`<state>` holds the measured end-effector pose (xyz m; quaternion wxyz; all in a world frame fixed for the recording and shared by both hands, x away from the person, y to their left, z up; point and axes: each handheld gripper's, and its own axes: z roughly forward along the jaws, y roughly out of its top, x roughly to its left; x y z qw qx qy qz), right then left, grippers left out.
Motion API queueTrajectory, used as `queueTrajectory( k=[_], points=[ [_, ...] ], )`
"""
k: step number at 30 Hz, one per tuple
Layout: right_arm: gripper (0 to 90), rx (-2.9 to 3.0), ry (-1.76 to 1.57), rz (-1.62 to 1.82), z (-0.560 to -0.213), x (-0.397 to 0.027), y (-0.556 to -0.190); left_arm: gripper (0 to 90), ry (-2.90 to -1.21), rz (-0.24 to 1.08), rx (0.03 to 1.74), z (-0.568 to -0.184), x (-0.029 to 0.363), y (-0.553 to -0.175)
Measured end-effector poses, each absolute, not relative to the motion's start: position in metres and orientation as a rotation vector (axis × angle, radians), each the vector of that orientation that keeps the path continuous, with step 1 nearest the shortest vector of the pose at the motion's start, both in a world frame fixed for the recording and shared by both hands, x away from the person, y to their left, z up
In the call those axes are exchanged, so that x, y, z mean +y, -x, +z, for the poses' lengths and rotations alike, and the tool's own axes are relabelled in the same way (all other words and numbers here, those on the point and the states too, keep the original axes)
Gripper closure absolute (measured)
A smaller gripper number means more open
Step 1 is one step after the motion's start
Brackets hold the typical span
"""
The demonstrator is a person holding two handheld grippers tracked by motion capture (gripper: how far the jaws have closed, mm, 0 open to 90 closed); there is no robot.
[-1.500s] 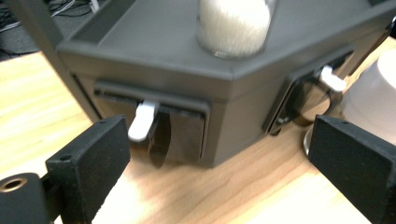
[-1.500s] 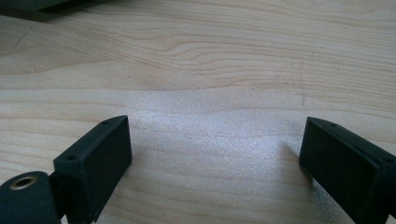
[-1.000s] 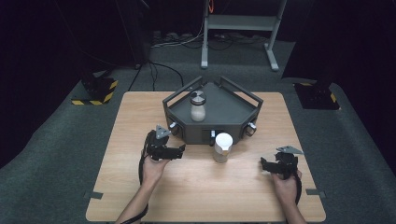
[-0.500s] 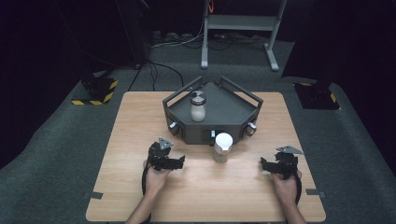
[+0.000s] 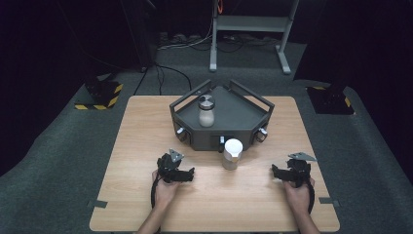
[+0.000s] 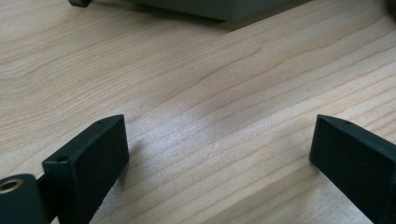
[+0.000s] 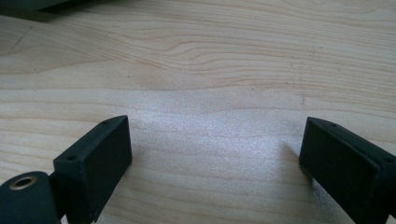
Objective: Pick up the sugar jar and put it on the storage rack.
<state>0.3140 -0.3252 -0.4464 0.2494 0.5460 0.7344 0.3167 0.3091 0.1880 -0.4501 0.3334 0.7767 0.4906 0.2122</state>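
Both my tongs rest low over the table (image 5: 122,195), jaws apart and empty; the left gripper (image 5: 187,174) has just opened a little wider. The white-capped jar (image 5: 232,154) stands upright between them, just before the dark tray (image 5: 195,139), nearer my left gripper than my right gripper (image 5: 276,171), so left reaches rightward.

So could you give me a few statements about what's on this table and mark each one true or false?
1. Both grippers hold nothing. True: the left gripper and right gripper stand open over bare table.
2. The white-capped jar sits inside the dark tray. False: it stands on the table before the tray.
3. A grey-lidded jar stands in the tray. True.
4. The left gripper touches the white-capped jar. False: they are apart.
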Motion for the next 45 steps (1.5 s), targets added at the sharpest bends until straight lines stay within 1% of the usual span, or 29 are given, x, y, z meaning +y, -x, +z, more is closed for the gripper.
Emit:
queueTrajectory(
  k=[13,45],
  points=[
    [8.9,2.0,-1.487,0.862,-0.4463,-0.3252,-0.314,3.3,-2.026,0.552,1.291,-0.4501,0.1868,-0.3105],
    [7.8,2.004,-1.489,0.863,-0.446,-0.3252,-0.315,4.0,-2.019,0.548,1.292,-0.4505,0.1878,-0.3107]
  ],
)
